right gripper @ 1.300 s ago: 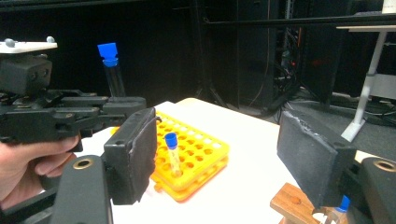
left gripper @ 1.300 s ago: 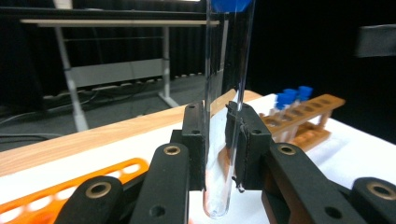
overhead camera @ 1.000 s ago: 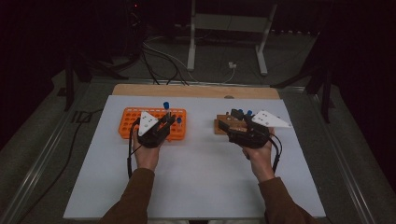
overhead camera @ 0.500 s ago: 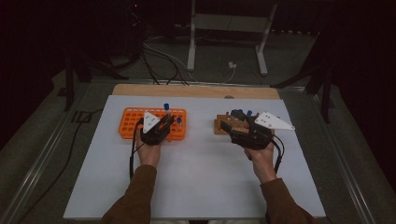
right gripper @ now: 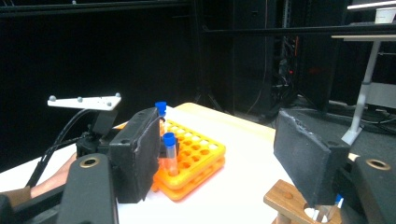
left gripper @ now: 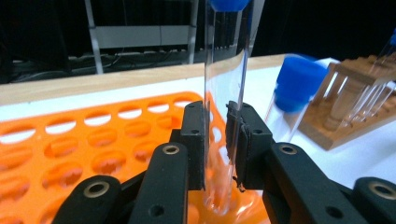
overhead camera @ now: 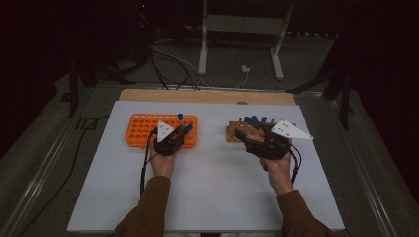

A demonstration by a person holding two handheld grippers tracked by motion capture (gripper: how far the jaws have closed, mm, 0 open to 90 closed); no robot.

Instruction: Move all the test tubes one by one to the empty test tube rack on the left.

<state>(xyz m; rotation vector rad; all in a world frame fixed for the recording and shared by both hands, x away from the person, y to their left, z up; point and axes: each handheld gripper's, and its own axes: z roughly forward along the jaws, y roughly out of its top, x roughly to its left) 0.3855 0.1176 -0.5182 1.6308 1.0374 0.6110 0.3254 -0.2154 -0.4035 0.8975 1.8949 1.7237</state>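
The clear blue-capped test tube (left gripper: 224, 93) sat upright between the left gripper's (left gripper: 215, 140) pads, clamped tight, its bottom tip just entering a hole of the orange tube rack (left gripper: 93, 140) near the rack's right end. From the high view the left gripper (overhead camera: 173, 138) sat over that rack (overhead camera: 141, 129) at the mat's left. Another capped tube (left gripper: 294, 88) stood just beside it in the rack; the right gripper view showed two tubes there, one at (right gripper: 169, 154).

The right gripper (right gripper: 224, 154) was held wide with nothing between its jaws, hovering over the wooden rack (overhead camera: 236, 134), where more blue-capped tubes (overhead camera: 254, 119) stood.

Risks, judged: the tube tip could catch the hole rim if tilted, and pushing down then would skew the tube or lift the light rack. Letting go before it was seated would let it tip. The neighbouring tube was close enough that a jaw could knock it while opening. The white mat (overhead camera: 212, 192) would let a dropped tube roll.
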